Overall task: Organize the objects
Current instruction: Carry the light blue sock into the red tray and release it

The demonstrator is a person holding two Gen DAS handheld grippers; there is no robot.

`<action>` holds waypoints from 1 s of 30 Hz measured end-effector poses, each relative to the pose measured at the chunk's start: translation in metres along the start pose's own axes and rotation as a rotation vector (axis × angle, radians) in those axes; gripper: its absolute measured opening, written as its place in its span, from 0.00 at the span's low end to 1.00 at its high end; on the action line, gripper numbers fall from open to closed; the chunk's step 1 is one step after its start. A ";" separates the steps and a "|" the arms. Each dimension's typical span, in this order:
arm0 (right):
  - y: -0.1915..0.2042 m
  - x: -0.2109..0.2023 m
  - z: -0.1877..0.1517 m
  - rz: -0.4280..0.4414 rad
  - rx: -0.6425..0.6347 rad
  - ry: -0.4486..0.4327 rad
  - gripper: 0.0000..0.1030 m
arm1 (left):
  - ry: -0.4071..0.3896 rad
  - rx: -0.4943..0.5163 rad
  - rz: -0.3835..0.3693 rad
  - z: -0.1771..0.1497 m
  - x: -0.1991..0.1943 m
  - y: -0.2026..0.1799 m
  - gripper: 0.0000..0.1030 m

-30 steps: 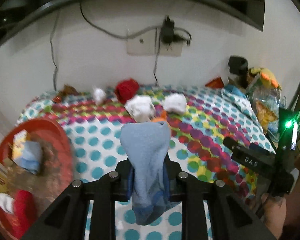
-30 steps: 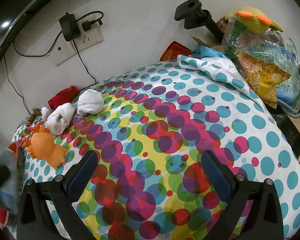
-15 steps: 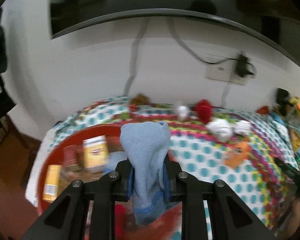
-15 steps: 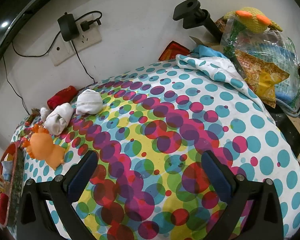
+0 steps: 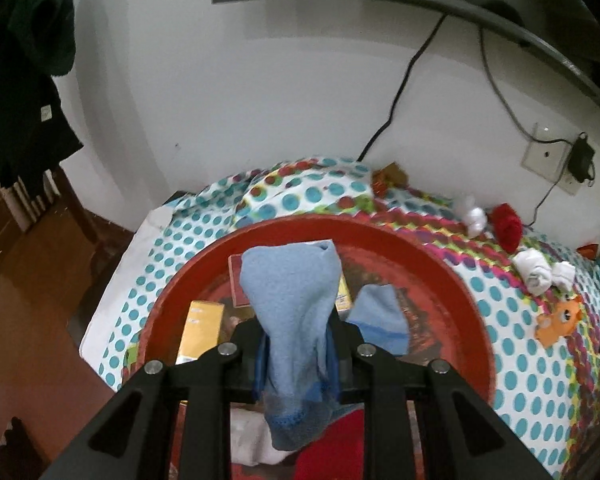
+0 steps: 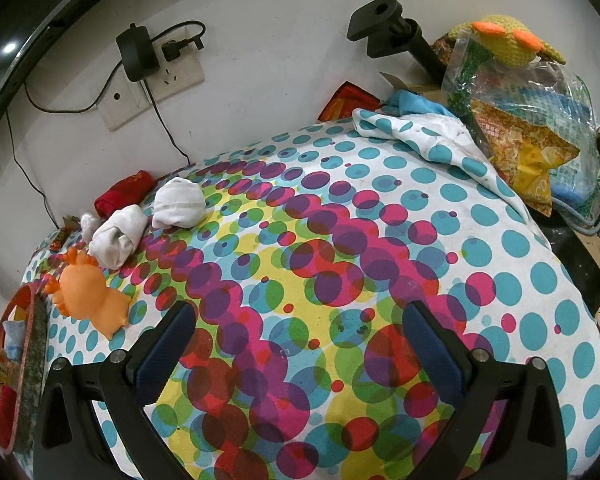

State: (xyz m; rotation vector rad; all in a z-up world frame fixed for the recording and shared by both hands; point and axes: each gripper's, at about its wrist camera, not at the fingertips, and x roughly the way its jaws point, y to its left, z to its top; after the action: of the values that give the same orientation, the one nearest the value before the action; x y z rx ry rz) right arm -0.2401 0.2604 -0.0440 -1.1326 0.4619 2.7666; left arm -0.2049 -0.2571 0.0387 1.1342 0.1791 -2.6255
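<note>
the left gripper (image 5: 296, 356) is clamped tight on a light blue terry sock with a darker blue cuff (image 5: 290, 320), which stands up between its black fingers while the cuff hangs down behind them, above a round red plastic tray (image 5: 440, 264). in the tray lie a second light blue sock (image 5: 384, 316), a yellow carton (image 5: 202, 330), a red box (image 5: 238, 286) and, at the near side, white and red cloth partly hidden by the gripper. the tray sits at the left end of a table under a white cloth printed with coloured dots (image 6: 340, 248).

the right gripper (image 6: 298, 340) hovers over the middle of that cloth with its blue-padded jaws spread wide and nothing between them. farther along the cloth toward the wall lie an orange rubber toy animal (image 6: 88, 292), two rolled white socks (image 6: 118, 236) (image 6: 178, 202) just beside each other, a smaller white bundle (image 6: 88, 224) and a folded red cloth (image 6: 126, 196). a black charger (image 6: 136, 54) is plugged into the white wall socket, and a clear plastic bag of packets (image 6: 524, 128) with a yellow knitted toy (image 6: 504, 42) on top stands at the right end.
</note>
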 end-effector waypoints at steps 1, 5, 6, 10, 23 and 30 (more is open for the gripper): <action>0.000 0.000 0.000 0.001 0.000 -0.001 1.00 | 0.008 0.001 0.009 -0.002 0.004 0.002 0.23; 0.000 0.000 0.000 0.000 0.000 -0.001 1.00 | 0.030 0.009 0.025 -0.008 0.014 0.005 0.23; 0.000 0.000 0.000 0.000 0.000 -0.001 1.00 | 0.035 0.011 0.029 -0.009 0.017 0.006 0.23; 0.000 0.000 0.000 0.000 0.000 -0.001 1.00 | 0.054 0.024 0.038 -0.013 0.025 0.003 0.23; 0.001 0.000 0.000 -0.001 0.000 0.000 1.00 | 0.144 0.067 0.079 -0.035 0.053 -0.004 0.23; 0.002 0.000 0.000 0.001 -0.001 -0.002 1.00 | 0.149 0.107 0.102 -0.040 0.053 -0.010 0.45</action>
State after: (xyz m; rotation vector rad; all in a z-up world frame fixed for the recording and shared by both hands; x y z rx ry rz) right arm -0.2401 0.2589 -0.0434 -1.1304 0.4608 2.7685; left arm -0.2148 -0.2497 -0.0267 1.3381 0.0093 -2.4884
